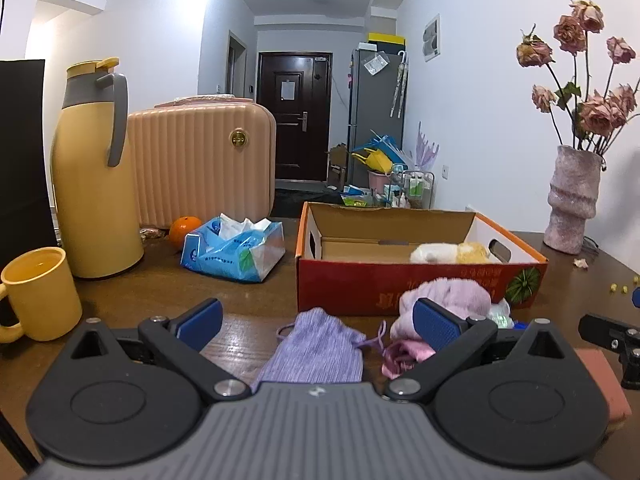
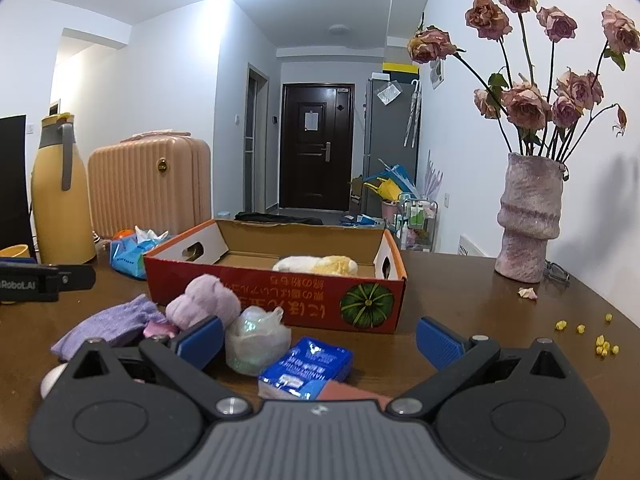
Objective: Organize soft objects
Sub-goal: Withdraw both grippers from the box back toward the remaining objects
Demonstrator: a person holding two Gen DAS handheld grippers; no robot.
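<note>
Soft purple pouch (image 1: 320, 348) is lying between the wide-open, empty left tongs (image 1: 318, 322); closing comes next, while the right tongs (image 2: 320, 338) are gaping empty too.

Dark brown wooden tabletop (image 2: 460, 292), open red cardboard box (image 2: 280, 300), lilac knitted pouch (image 1: 316, 348), blue tissue pack (image 2: 306, 368), yellow ceramic mug (image 1: 40, 292), pink textured vase (image 2: 528, 220), yellow thermos jug (image 1: 94, 176)

Bright ceiling glare, fisheye-warped edges.
</note>
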